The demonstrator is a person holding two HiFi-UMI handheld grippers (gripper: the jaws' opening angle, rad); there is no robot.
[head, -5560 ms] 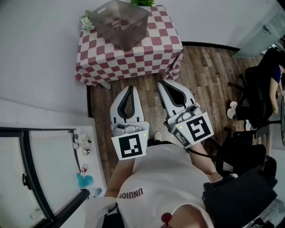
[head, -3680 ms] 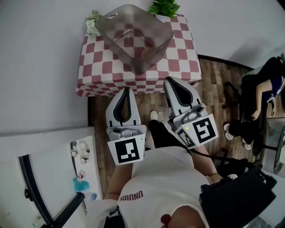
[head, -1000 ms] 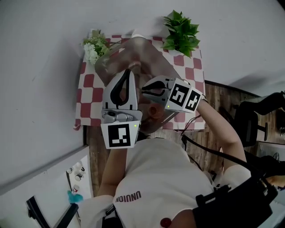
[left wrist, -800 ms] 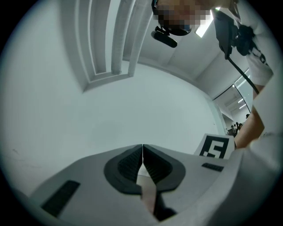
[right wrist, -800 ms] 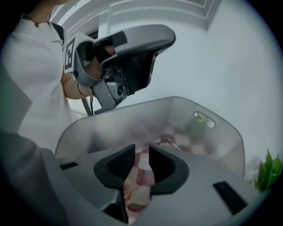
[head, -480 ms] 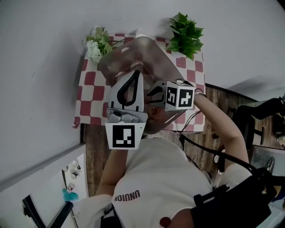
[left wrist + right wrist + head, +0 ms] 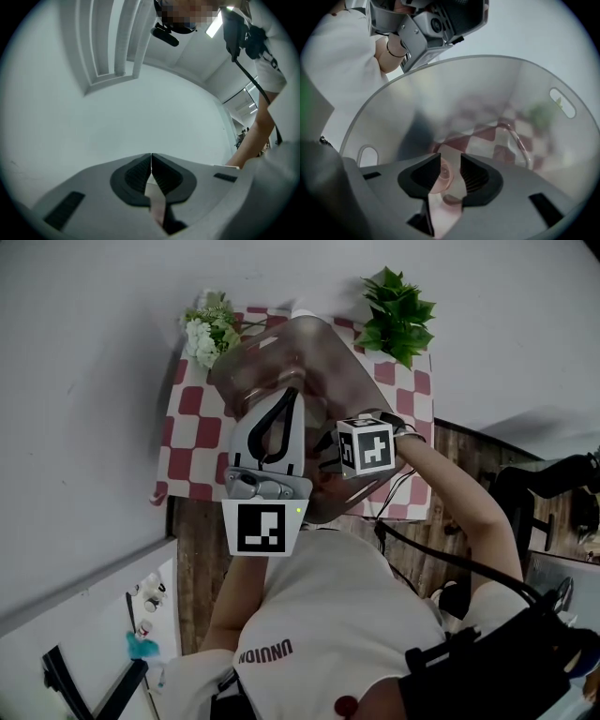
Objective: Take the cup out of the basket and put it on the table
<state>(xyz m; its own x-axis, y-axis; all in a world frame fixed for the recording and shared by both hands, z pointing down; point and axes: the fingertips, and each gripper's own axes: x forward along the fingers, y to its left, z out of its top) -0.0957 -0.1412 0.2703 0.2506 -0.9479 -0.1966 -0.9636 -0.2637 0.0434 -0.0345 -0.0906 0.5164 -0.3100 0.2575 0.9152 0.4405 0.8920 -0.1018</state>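
Now the fingers of the right gripper stand wide apart, having just been opening. In the gap between them shows the pinkish cup. It lies lower down on the floor of the basket, and the pads do not press on it. This gripper points steeply down, inside the basket's clear grey walls.

The left gripper has its fingers closed together, pad against pad, with nothing between them. It faces a bare white wall. In the head view it hovers over the basket's near rim, just beside the right gripper.

The basket stands on the desk, which has a red-and-white checked cloth. At the desk's far corners are white flowers and a green plant, one on each side of the basket.
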